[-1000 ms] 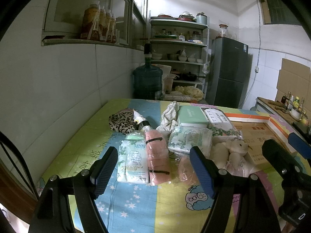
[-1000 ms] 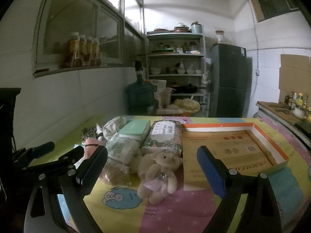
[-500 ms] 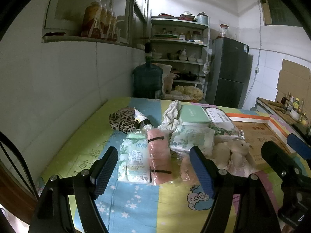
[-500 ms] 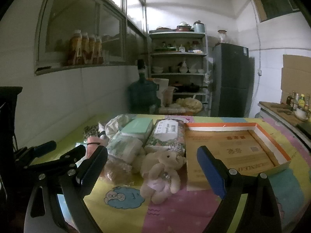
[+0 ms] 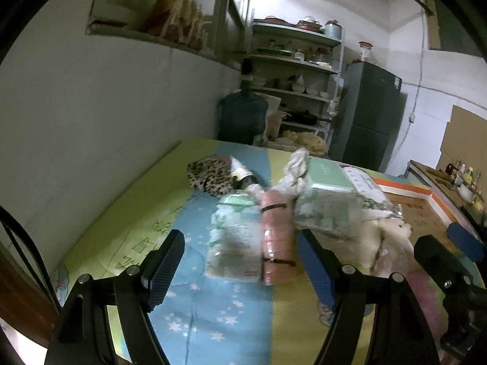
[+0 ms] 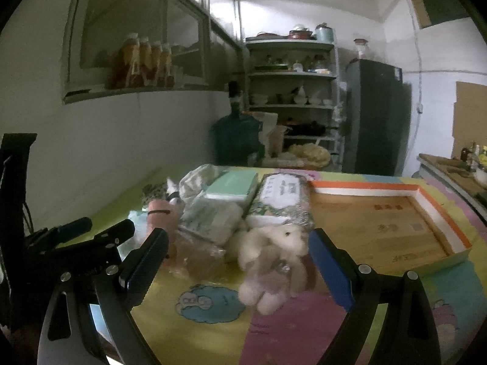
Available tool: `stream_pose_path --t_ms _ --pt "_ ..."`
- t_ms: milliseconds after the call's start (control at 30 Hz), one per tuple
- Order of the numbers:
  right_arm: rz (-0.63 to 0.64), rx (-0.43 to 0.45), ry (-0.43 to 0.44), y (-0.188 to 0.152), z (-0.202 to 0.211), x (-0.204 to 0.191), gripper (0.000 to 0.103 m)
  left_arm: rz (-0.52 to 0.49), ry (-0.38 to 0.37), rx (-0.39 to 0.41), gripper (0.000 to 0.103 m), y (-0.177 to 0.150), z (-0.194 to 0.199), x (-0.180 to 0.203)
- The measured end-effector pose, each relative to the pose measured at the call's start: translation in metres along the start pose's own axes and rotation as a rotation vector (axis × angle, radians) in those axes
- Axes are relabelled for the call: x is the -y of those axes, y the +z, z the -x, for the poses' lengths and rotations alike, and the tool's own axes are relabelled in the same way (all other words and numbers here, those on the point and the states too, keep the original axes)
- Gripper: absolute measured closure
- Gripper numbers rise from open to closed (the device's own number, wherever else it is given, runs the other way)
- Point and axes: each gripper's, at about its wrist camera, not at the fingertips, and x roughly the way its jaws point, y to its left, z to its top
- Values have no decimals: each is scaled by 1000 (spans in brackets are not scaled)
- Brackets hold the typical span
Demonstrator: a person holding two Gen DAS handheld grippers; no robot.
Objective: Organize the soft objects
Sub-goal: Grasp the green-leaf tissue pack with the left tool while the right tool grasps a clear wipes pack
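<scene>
The work is at the approach: nothing is lifted yet and the soft things lie heaped in the middle of the surface (image 5: 146,213). From the left edge inward come the leopard-print pouch (image 5: 210,175), the pale tissue pack (image 5: 232,243) and the pink roll (image 5: 275,240) bound with black bands; then the plush toy (image 6: 274,261), and the shallow cardboard tray (image 6: 426,206) toward the right edge, with nothing in it.

The left claw (image 5: 240,267) stands with jaws apart and empty, framing the tissue pack and pink roll. The right claw (image 6: 240,261) is likewise spread, empty, the plush toy between its jaws but unpressed.

The next move likely calls for lowering over one item and closing gently.

Compared with a second ago, the left claw sits lower and closer to the pile; the right view is nearly unchanged.
</scene>
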Motion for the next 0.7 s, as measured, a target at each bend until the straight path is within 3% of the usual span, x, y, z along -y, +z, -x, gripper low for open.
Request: stream_pose_path --t_ms 333,700 --pt "22 -49 85 5 -36 -9 9 67 5 -64 26 -4 -26 -30" --pt "15 -79 98 3 -54 -10 9 89 -109 -141 28 -7 -66 -37"
